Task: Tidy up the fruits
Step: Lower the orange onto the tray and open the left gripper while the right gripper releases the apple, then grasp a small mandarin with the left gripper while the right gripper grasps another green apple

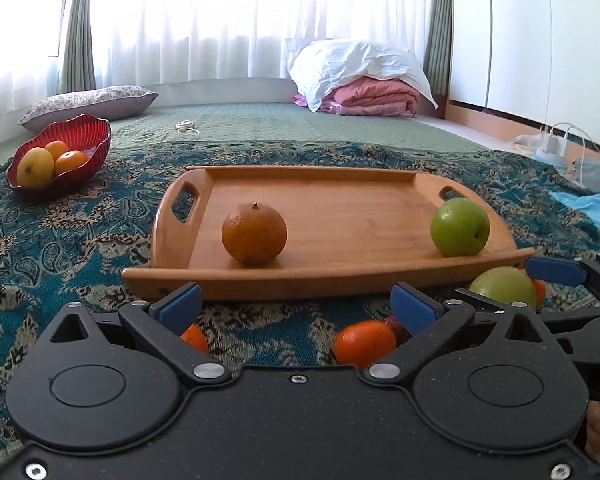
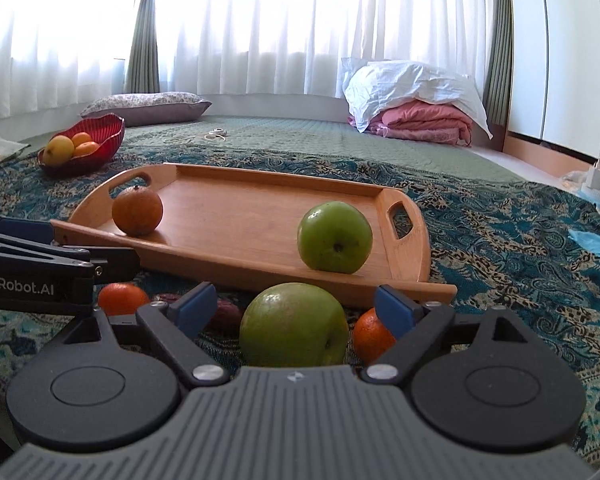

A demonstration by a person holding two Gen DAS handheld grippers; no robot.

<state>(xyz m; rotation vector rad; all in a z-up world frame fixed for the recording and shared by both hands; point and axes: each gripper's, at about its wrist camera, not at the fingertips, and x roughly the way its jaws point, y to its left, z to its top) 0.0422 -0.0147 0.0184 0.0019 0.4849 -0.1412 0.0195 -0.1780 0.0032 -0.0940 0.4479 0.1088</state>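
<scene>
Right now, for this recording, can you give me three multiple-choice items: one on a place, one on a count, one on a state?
1. Where does the red ribbed glass bowl sit?
A. On the wooden tray
B. On the patterned teal cloth, beyond the tray's left end
C. On the pink folded blanket

2. How many fruits lie on the oval wooden tray with handle cut-outs?
A. One
B. Two
C. Four

3. How is the right hand-held gripper?
A. Open, a large green apple between its fingers
B. Shut on an orange
C. Out of view

Answers: 1 B, the bowl rests on the cloth off the tray; 2 B, a dull orange citrus fruit and a smaller green apple; 3 A, the blue pads stand apart beside the apple.
</scene>
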